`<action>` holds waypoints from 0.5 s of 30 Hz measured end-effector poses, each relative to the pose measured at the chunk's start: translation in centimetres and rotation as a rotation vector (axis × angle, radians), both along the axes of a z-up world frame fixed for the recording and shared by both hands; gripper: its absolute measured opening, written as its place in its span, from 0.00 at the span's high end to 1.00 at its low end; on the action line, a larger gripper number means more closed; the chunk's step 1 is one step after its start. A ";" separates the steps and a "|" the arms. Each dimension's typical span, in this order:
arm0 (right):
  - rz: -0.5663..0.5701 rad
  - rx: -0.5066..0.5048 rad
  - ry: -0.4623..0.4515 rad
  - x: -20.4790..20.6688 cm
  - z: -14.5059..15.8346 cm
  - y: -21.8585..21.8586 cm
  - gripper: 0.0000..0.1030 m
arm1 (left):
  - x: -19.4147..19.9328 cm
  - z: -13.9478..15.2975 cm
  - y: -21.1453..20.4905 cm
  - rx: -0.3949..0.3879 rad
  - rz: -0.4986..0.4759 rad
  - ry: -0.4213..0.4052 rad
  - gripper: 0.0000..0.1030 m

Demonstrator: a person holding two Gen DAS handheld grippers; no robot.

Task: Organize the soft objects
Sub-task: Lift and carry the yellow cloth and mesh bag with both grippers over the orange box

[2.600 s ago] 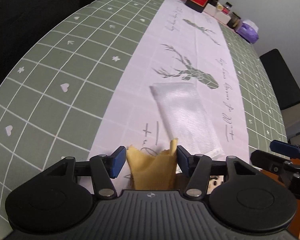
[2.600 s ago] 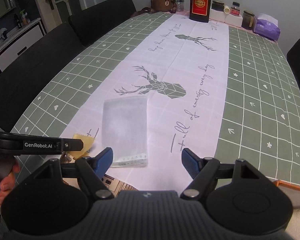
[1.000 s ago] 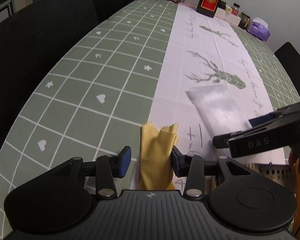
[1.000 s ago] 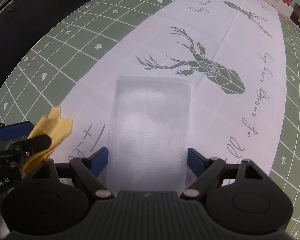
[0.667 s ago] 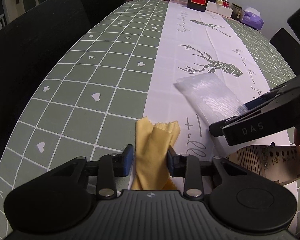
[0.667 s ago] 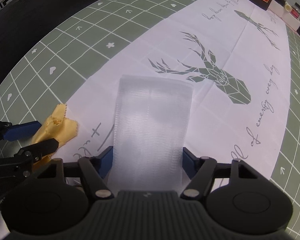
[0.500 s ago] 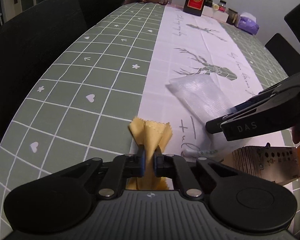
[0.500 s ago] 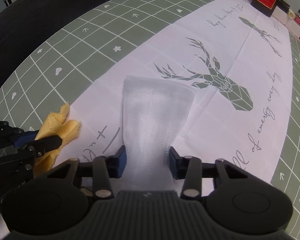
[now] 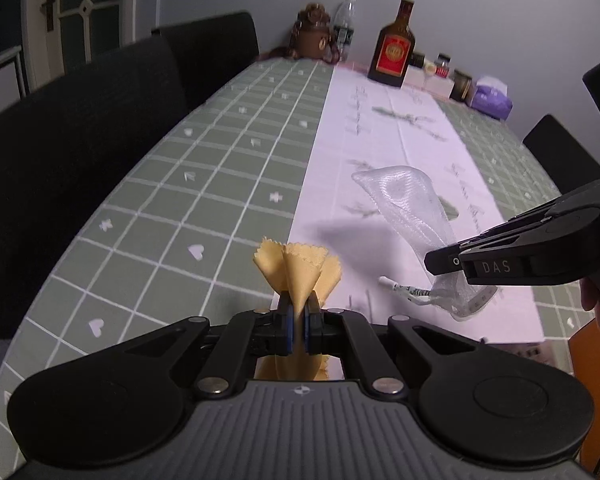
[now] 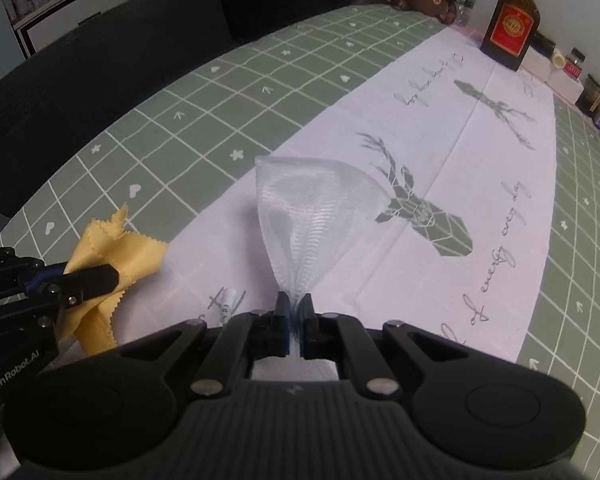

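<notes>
The left gripper [image 9: 296, 322] is clenched on the yellow cloth [image 9: 298, 270], and the right gripper [image 10: 296, 322] on the mesh bag [image 10: 308, 216], both lifted above the tablecloth [image 10: 440, 152]. Each pinch is narrow, so I think the cloth may slip out, or the bag's drawstring [image 9: 404, 290] may snag.

The left gripper [image 9: 297, 320] grips the cloth [image 9: 300, 270] above the table [image 9: 204, 184]; to its right the right gripper [image 10: 296, 322] grips the mesh bag [image 10: 312, 208], which fans out ahead of it. Far ahead, a bottle [image 9: 394, 50] stands at the table's end, a chair [image 9: 72, 152] off left
</notes>
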State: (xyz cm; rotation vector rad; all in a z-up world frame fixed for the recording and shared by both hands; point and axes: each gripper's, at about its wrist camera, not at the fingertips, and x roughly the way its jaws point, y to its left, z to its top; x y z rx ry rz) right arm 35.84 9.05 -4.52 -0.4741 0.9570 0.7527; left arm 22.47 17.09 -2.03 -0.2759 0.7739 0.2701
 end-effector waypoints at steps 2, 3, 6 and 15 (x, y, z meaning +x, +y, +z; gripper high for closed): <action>0.002 0.023 -0.050 -0.8 1.8 -0.5 0.99 | -0.8 1.6 -0.5 0.024 0.012 -0.045 0.95; 0.005 0.037 -0.066 -1.3 2.8 -0.9 0.99 | -1.3 2.4 -0.6 0.027 0.013 -0.068 0.95; 0.019 0.072 -0.097 -3.0 5.3 -2.2 0.99 | -2.6 4.7 -1.5 0.026 0.000 -0.123 0.95; 0.049 0.079 -0.151 -11.0 8.2 -8.0 0.99 | -6.8 9.0 -6.8 0.028 -0.130 -0.219 0.95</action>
